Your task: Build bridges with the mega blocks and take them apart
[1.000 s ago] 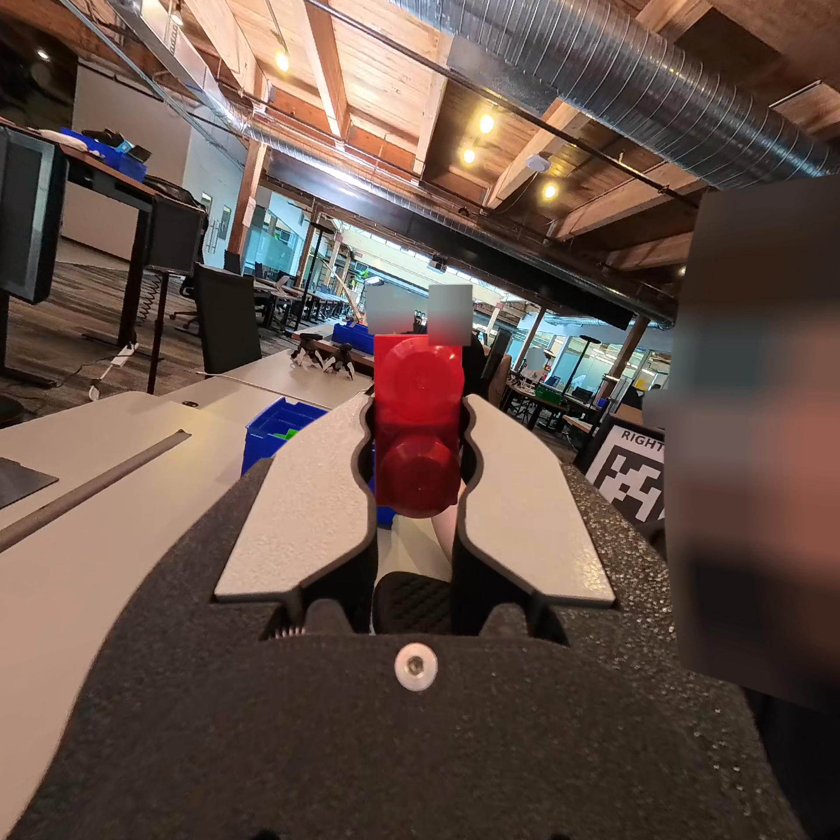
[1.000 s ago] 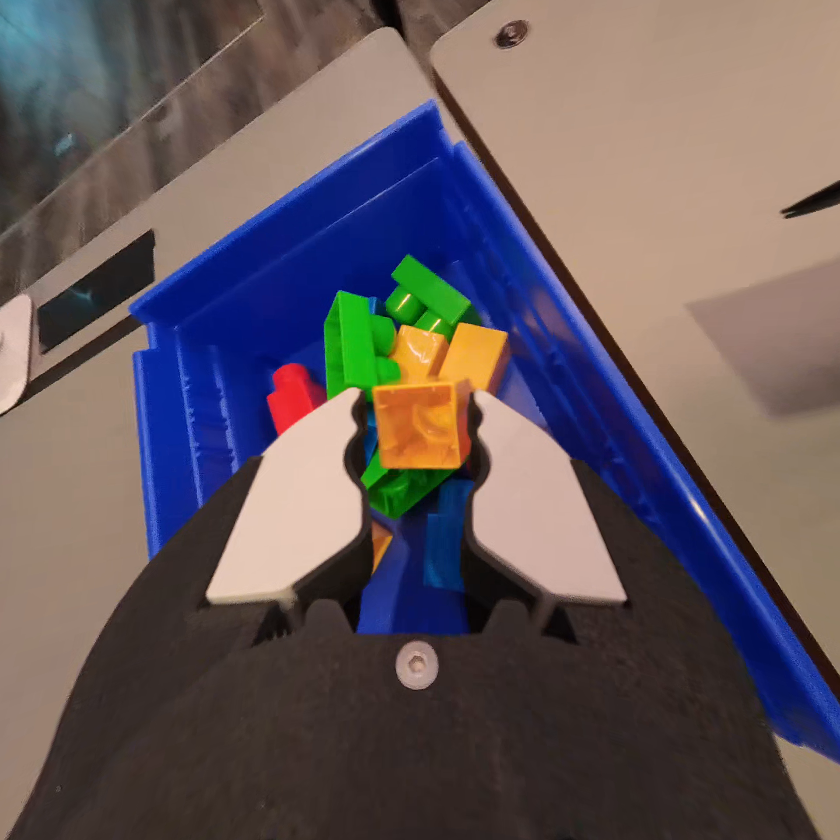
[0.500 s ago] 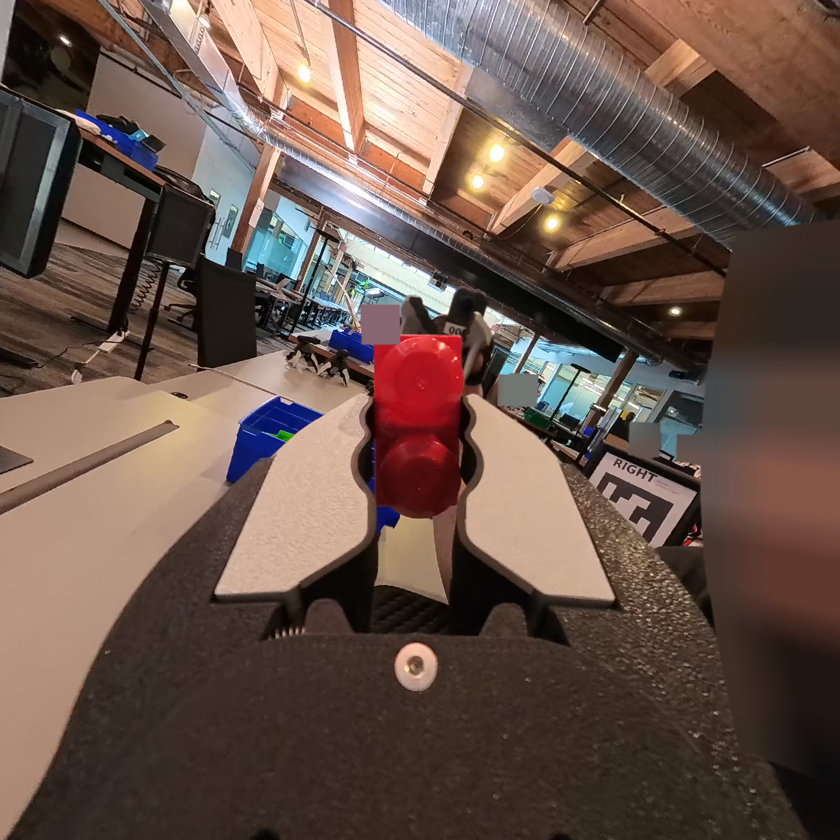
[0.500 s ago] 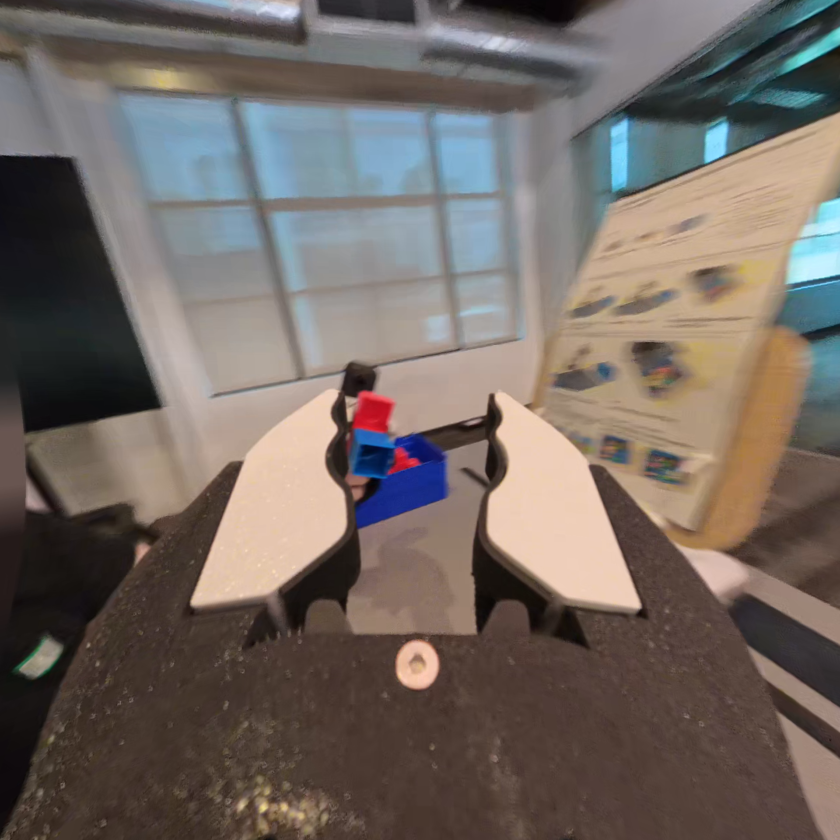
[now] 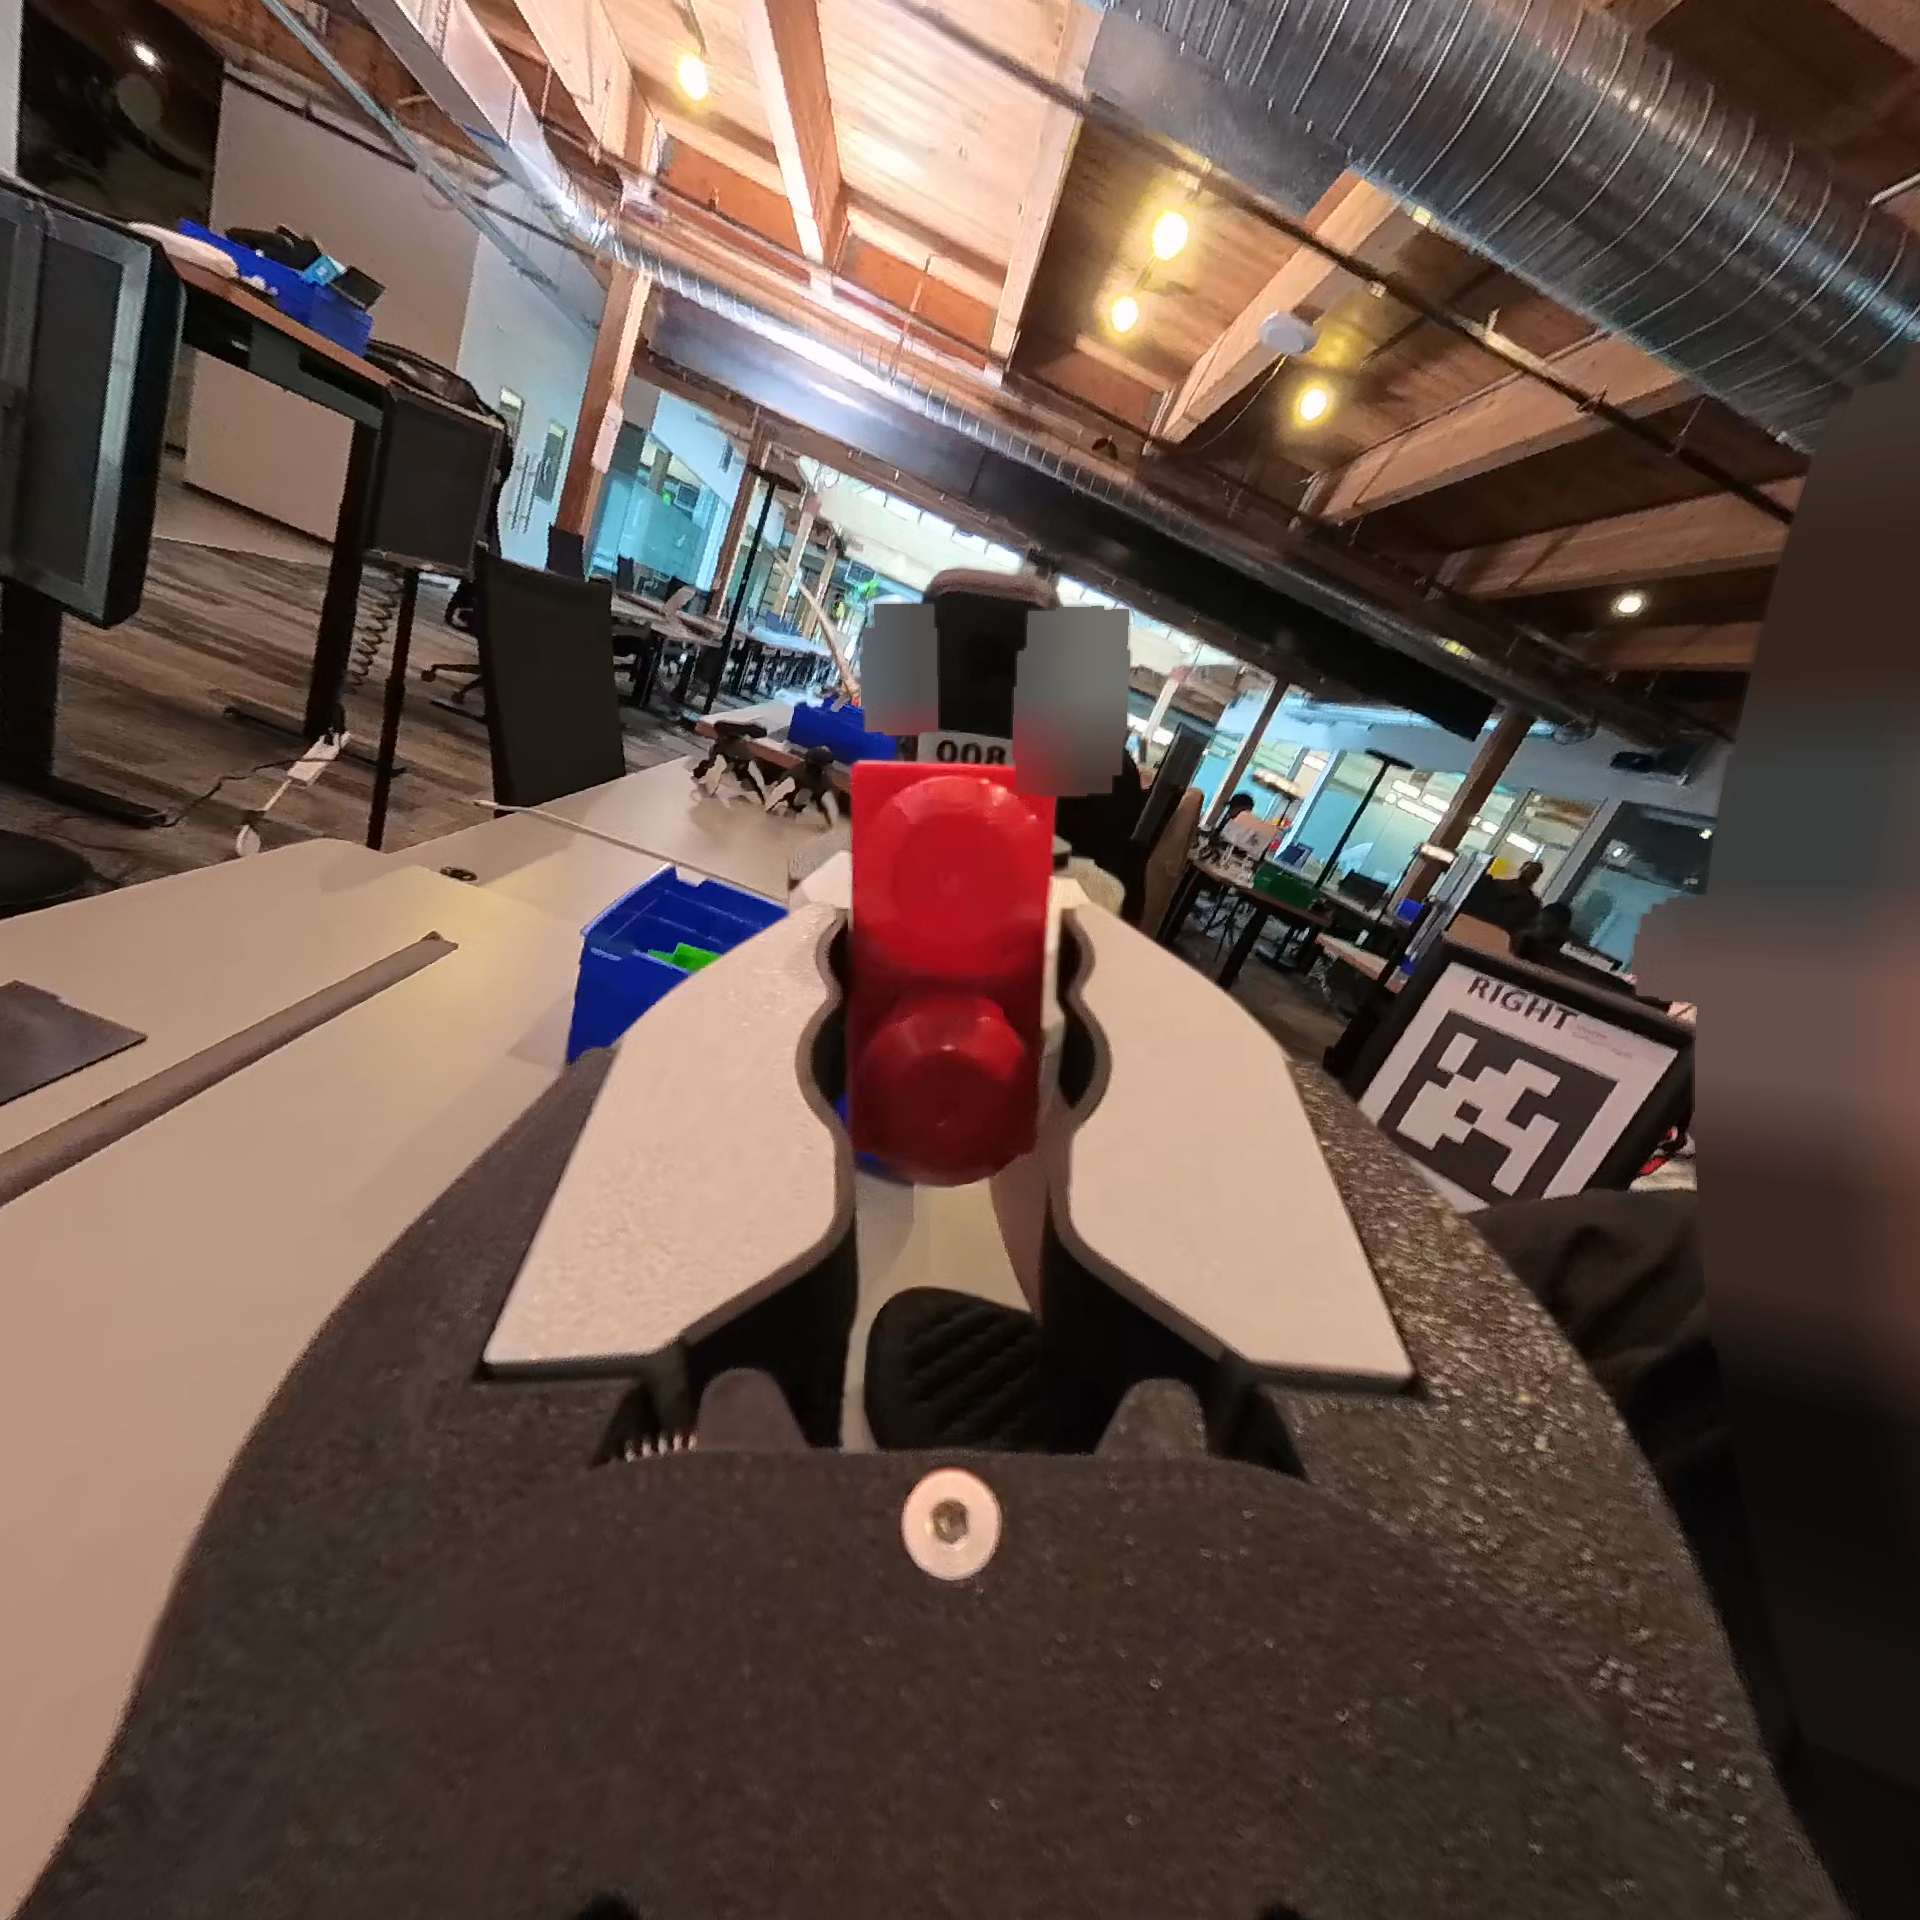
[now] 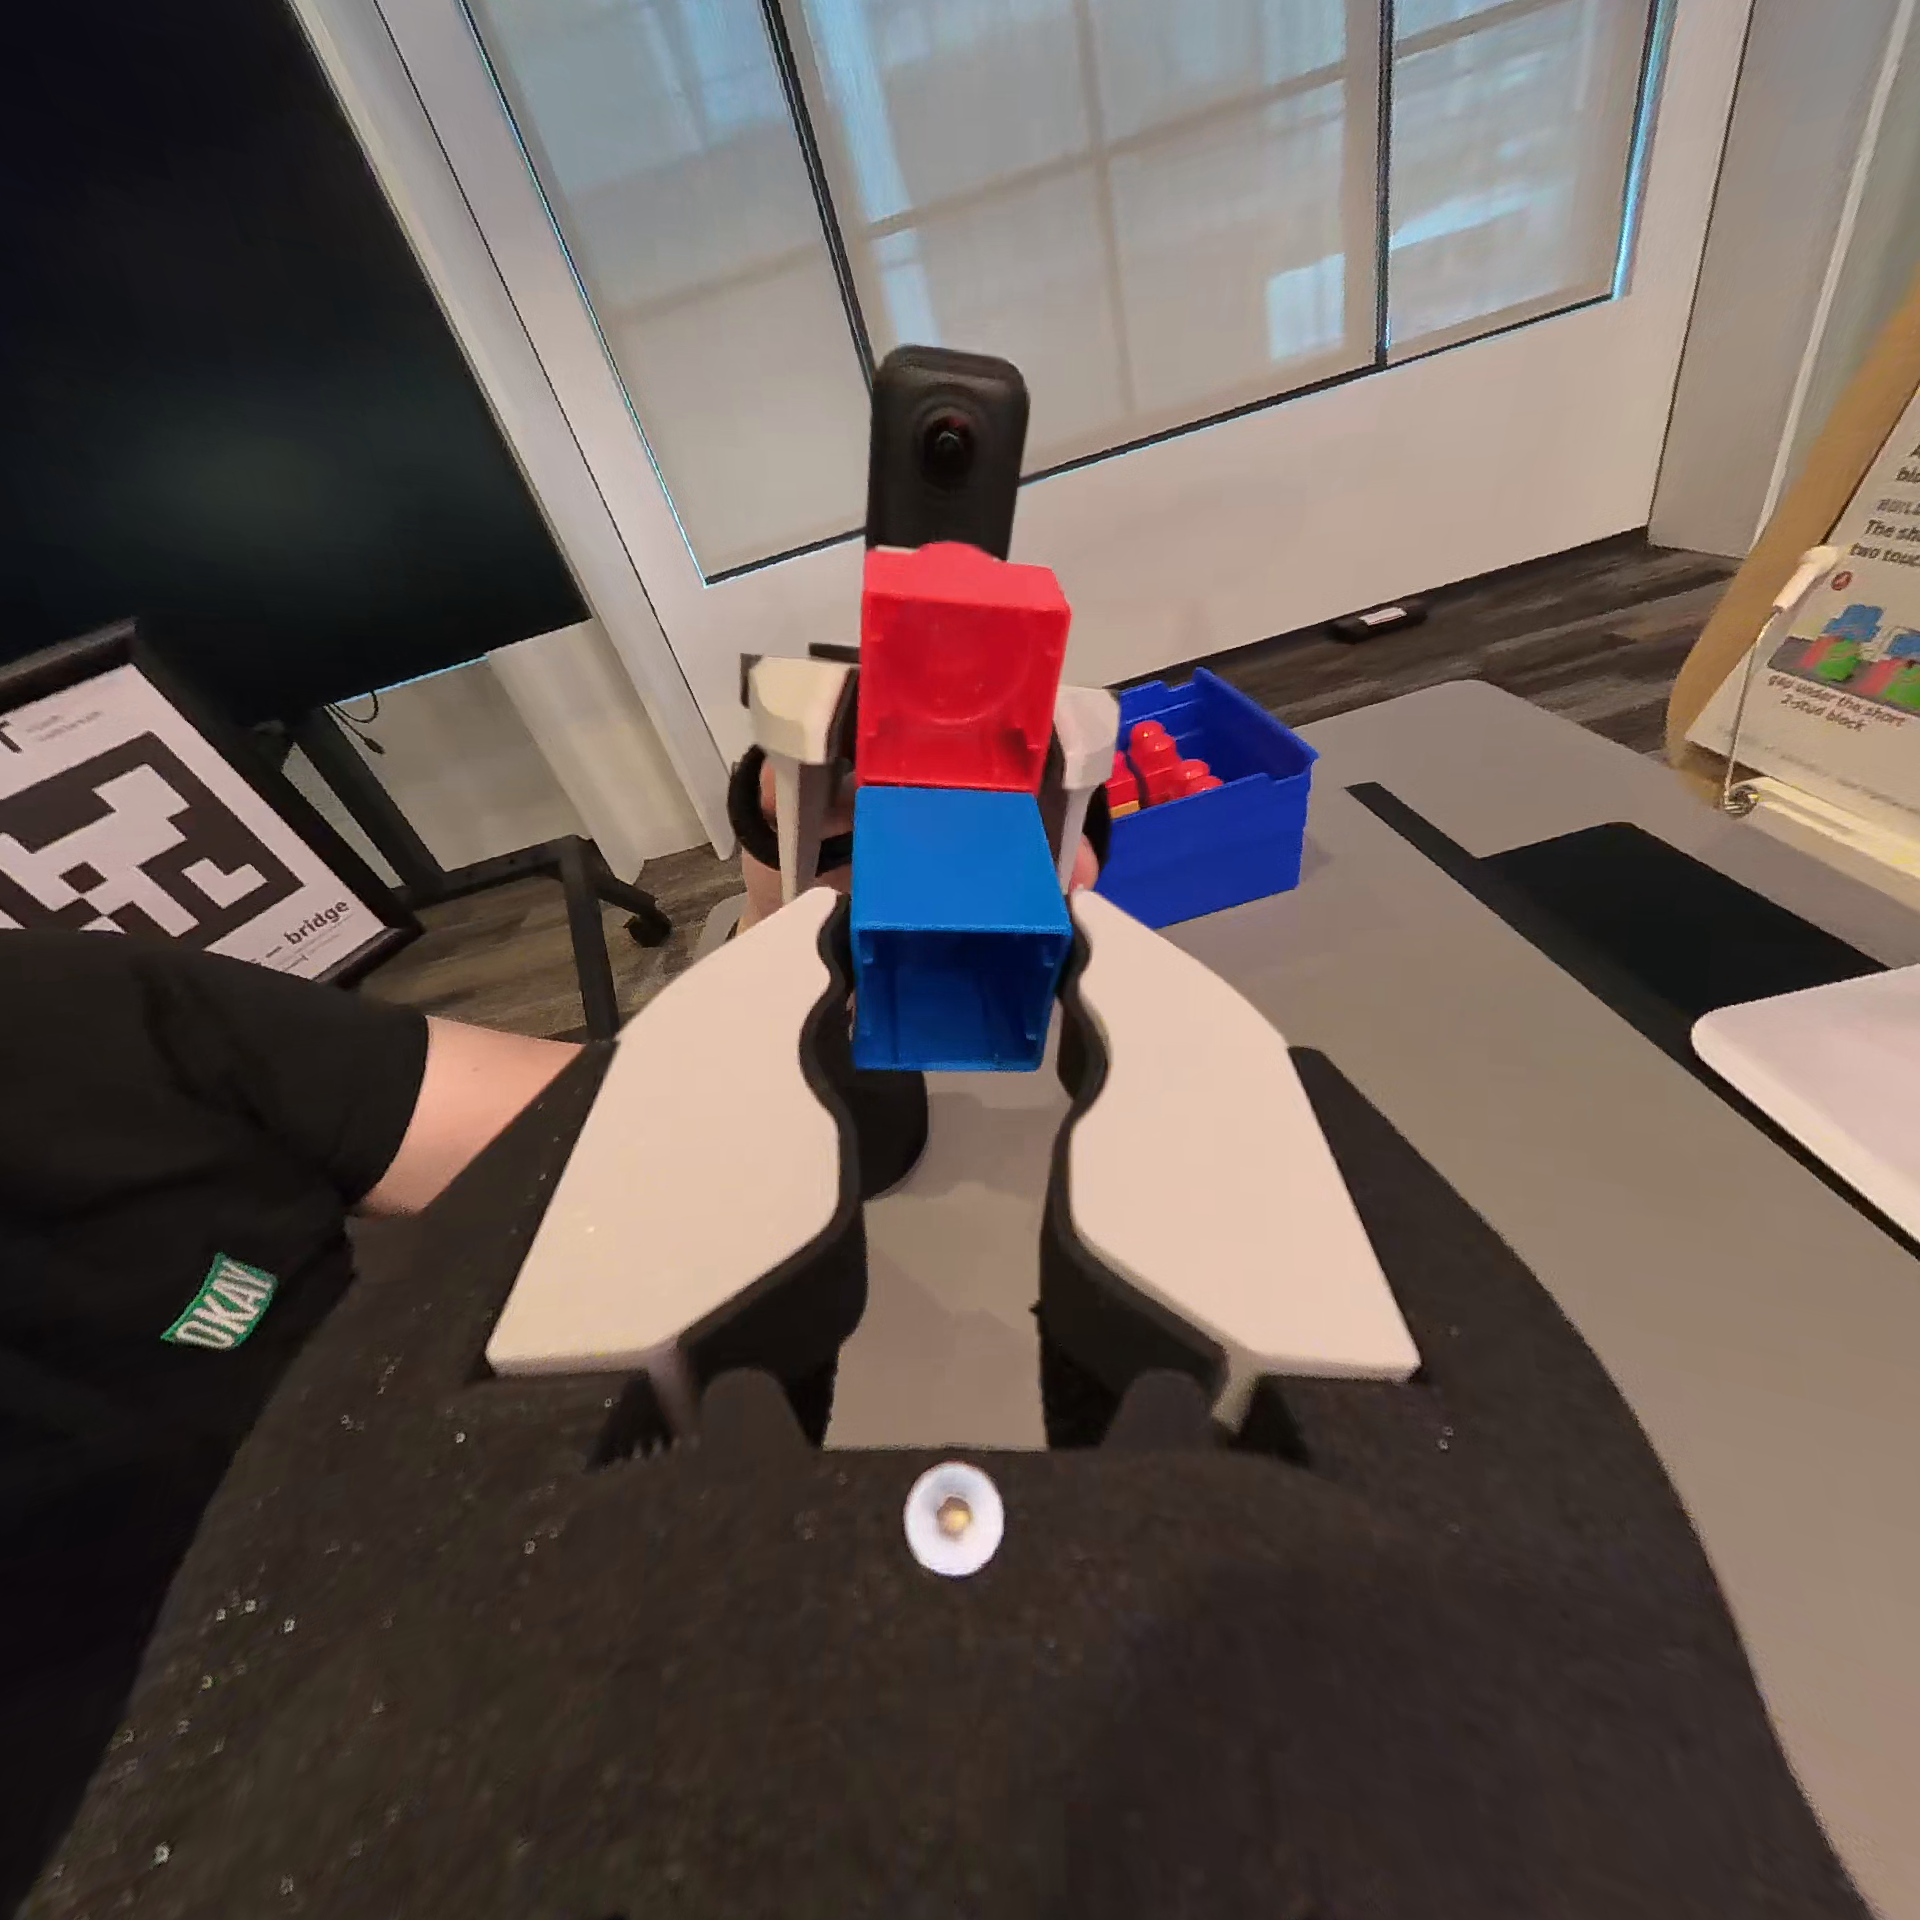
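A red block [image 5: 945, 966] is clamped in the left gripper [image 5: 945, 1023] jaws, a blue block [image 6: 958, 940] joined below it in the right gripper [image 6: 951, 987] jaws. No bridge is seen; separation seems under way. Red blocks are held in one blue bin [image 6: 1236, 842], green ones in another blue bin [image 5: 644, 961].

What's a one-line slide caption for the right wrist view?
Right gripper closes around blue block joined to red block held by left gripper.

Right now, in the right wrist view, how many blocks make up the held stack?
2: a red block on top, in the left claw; a blue block joined beneath it, in the right claw. None seems hidden.
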Available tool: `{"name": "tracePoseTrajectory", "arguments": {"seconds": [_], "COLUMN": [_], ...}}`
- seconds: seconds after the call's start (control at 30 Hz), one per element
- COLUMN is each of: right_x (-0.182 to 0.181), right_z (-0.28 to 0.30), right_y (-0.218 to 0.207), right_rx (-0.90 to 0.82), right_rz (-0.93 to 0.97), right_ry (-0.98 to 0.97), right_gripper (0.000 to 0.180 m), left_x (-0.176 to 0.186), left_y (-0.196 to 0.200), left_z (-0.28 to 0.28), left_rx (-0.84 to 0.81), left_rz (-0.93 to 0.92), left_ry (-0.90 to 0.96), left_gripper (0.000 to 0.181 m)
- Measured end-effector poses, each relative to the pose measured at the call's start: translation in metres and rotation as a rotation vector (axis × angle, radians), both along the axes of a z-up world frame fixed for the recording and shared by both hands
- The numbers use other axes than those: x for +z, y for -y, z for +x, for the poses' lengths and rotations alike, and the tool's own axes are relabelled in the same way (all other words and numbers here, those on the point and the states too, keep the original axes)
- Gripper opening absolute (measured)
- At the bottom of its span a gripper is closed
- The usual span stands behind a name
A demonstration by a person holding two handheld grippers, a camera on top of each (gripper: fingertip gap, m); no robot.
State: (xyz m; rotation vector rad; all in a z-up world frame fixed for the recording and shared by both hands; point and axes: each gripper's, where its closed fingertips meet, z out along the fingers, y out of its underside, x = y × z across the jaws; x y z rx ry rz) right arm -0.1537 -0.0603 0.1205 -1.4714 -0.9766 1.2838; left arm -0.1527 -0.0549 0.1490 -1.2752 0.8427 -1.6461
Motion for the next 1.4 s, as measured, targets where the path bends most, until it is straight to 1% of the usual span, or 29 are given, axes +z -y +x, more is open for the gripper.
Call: {"name": "tracePoseTrajectory", "arguments": {"seconds": [0.07, 0.1, 0.2, 0.27, 0.3, 0.43, 0.8, 1.0, 1.07, 1.13, 1.17, 1.23, 1.27, 1.33, 1.4], "right_x": [0.0, 0.0, 0.006, 0.007, 0.006, 0.004, 0.005, 0.006, 0.016, 0.029, 0.032, 0.034, 0.032, 0.016, -0.002], "right_z": [0.005, 0.009, 0.018, 0.021, 0.021, 0.024, 0.026, 0.026, 0.047, 0.09, 0.11, 0.134, 0.146, 0.181, 0.251], "right_y": [-0.006, -0.008, -0.008, -0.009, -0.007, -0.007, 0.005, 0.007, -0.005, -0.018, -0.021, -0.017, -0.019, -0.032, -0.048], "right_rx": [-0.037, -0.045, -0.027, -0.02, -0.003, 0.013, 0.025, 0.031, -0.052, -0.149, -0.181, -0.177, -0.216, -0.404, -0.723], "right_rz": [0.012, 0.018, -0.005, -0.015, -0.022, -0.03, 0.04, 0.035, 0.036, 0.038, 0.042, 0.049, 0.047, 0.069, 0.068], "right_ry": [0.003, 0.003, -0.042, -0.05, -0.051, -0.041, 0.049, 0.059, 0.01, -0.06, -0.075, -0.089, -0.068, 0.08, 0.236], "right_gripper": [0.035, 0.035, 0.035, 0.035, 0.035, 0.035, 0.035, 0.035, 0.035, 0.035, 0.035, 0.035, 0.035, 0.035, 0.035], "left_x": [-0.004, -0.009, -0.026, -0.03, -0.031, -0.032, -0.025, -0.022, -0.011, 0.008, 0.013, 0.02, 0.023, 0.028, 0.025], "left_y": [0.001, 0.001, -0.003, -0.003, -0.003, -0.003, 0.009, 0.012, 0.002, -0.008, -0.014, -0.021, -0.02, -0.017, -0.018], "left_z": [0.002, 0.003, 0.007, 0.012, 0.014, 0.018, 0.017, 0.014, -0.001, -0.035, -0.052, -0.076, -0.082, -0.087, -0.086], "left_rx": [0.001, 0.006, 0.036, 0.028, 0.016, -0.005, -0.005, -0.007, 0.032, 0.049, 0.089, 0.179, 0.185, 0.181, 0.183], "left_rz": [0.013, 0.02, 0.056, 0.054, 0.053, 0.056, 0.121, 0.126, 0.092, 0.058, 0.066, 0.106, 0.118, 0.126, 0.126], "left_ry": [-0.05, -0.088, -0.194, -0.196, -0.188, -0.167, -0.201, -0.209, -0.146, -0.046, -0.029, -0.024, -0.014, 0.01, -0.009], "left_gripper": [0.062, 0.066, 0.061, 0.042, 0.035, 0.034, 0.033, 0.033, 0.033, 0.033, 0.033, 0.033, 0.033, 0.033, 0.033]}}
